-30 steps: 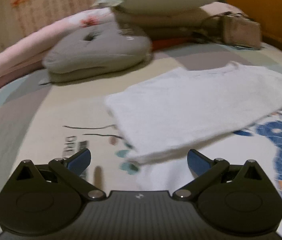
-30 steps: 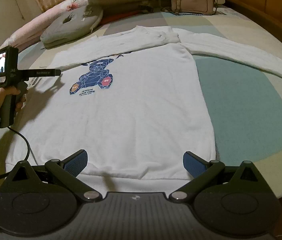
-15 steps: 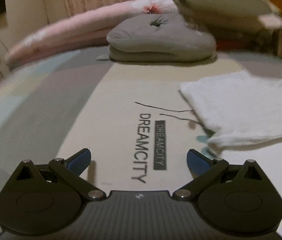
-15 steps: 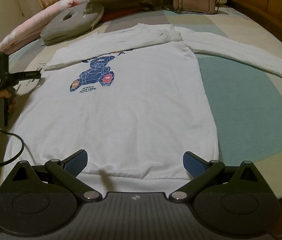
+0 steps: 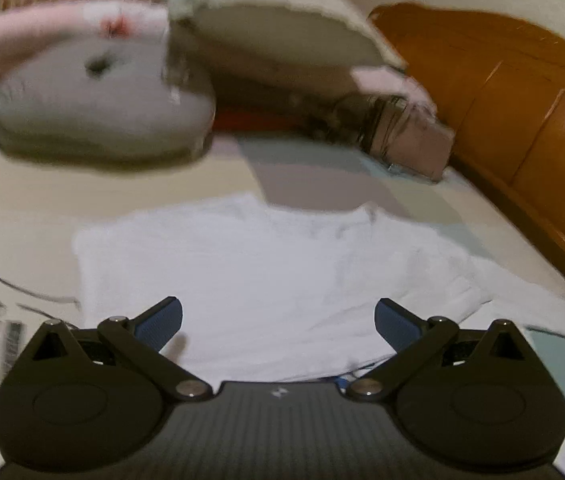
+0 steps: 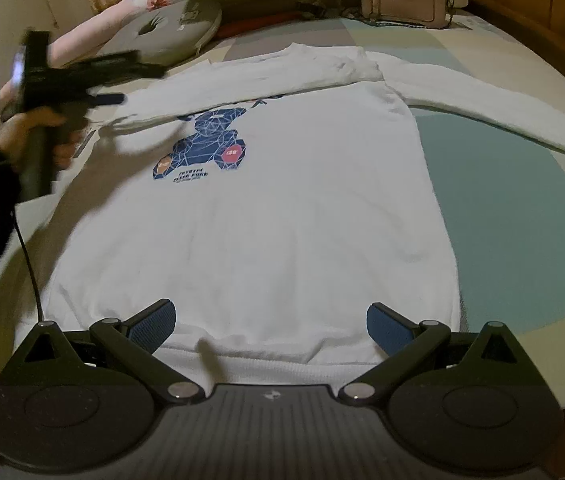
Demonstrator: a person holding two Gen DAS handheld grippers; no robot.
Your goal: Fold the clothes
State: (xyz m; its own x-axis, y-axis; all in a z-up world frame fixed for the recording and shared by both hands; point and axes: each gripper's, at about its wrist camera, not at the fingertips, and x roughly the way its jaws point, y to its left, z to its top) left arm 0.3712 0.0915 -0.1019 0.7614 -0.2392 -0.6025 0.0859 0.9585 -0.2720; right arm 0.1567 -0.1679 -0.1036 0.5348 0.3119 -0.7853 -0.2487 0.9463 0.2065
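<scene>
Both tools spread wide over the sweatshirt — nothing gripped.

My left tool hangs above the folded sleeve near the collar; my right tool sits at the hem — sweatshirt lying flat on the bed.

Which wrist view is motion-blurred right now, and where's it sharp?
Left wrist view: heavy smear across the grey round cushion and folded white sleeve; only the left hand-held gripper is crisp. Right wrist view: white sweatshirt with blue bear print mostly sharp, right hand-held gripper sharp; the other gripper at left is streaked. Both show fisheye bending and dim warm light.
</scene>
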